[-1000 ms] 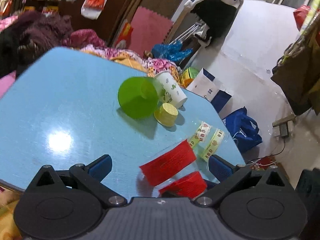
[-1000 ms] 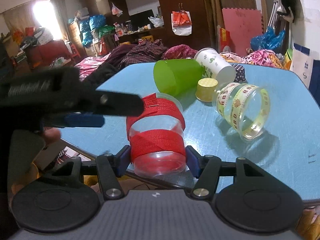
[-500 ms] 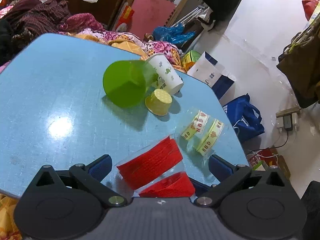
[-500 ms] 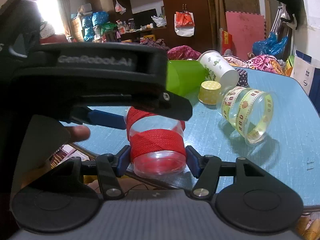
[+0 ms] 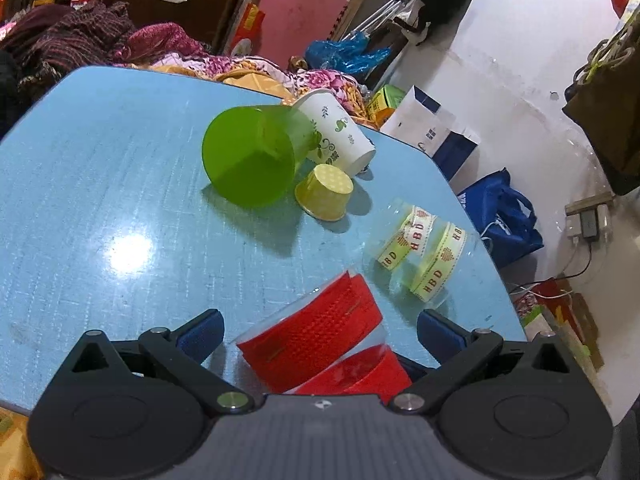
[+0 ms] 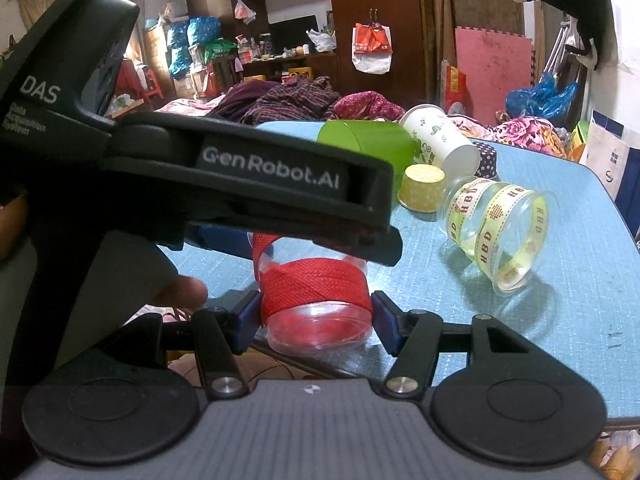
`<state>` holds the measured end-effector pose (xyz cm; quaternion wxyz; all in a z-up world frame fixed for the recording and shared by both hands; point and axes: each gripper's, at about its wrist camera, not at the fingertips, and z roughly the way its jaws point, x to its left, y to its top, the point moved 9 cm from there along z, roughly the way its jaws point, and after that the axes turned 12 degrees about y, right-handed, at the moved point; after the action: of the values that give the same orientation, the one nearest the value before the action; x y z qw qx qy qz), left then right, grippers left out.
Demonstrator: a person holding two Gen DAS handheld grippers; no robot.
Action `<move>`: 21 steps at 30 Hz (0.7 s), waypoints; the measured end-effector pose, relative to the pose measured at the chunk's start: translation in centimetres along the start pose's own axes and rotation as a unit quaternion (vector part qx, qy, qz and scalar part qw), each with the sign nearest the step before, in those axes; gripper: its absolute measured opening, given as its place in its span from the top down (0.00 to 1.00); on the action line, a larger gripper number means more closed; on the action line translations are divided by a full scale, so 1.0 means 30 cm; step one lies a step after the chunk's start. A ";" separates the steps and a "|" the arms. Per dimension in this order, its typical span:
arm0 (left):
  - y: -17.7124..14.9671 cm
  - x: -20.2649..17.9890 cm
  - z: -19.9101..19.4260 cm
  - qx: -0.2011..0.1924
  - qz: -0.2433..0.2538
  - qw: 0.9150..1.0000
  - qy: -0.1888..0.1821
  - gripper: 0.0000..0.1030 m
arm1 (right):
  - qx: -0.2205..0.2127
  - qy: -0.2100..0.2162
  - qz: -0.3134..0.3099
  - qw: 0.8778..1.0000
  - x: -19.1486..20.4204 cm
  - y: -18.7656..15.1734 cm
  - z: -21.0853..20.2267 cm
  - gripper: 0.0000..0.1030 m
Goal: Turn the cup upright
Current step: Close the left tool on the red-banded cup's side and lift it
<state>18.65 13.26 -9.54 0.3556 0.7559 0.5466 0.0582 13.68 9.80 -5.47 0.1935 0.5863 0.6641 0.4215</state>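
A clear plastic cup wrapped in red ribbon (image 6: 314,296) is held between my right gripper's (image 6: 314,316) blue pads at the near edge of the blue table (image 6: 580,248); the gripper is shut on it. In the left wrist view the same cup (image 5: 316,336) sits tilted between my left gripper's (image 5: 318,332) wide-open fingers, which do not touch it. The left gripper's black body (image 6: 240,184) hangs over the cup in the right wrist view.
On the table lie a clear cup with yellow HBD ribbon (image 6: 500,236) on its side, a green cup (image 5: 252,160) on its side, a white leaf-print paper cup (image 5: 336,132) on its side, and a small yellow cup (image 5: 324,192). Clothes and bags surround the table.
The left gripper has moved in closer over the red-ribbon cup, filling more of the right wrist view. The right gripper stays shut on the cup.
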 end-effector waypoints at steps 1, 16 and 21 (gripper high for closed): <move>0.001 0.003 -0.002 0.000 -0.006 1.000 -0.005 0.00 | 0.000 0.000 0.000 1.000 -0.002 0.000 0.001 0.41; 0.004 0.024 -0.015 -0.005 -0.032 0.999 -0.004 0.16 | 0.001 -0.008 0.000 1.000 0.014 0.004 -0.003 0.41; 0.017 0.028 -0.019 -0.015 -0.025 1.000 0.004 0.23 | 0.001 -0.010 -0.002 1.000 0.018 0.006 0.001 0.41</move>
<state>19.11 14.17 -9.07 0.3659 0.7361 0.5662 0.0603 13.67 10.30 -5.22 0.2000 0.5895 0.6636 0.4148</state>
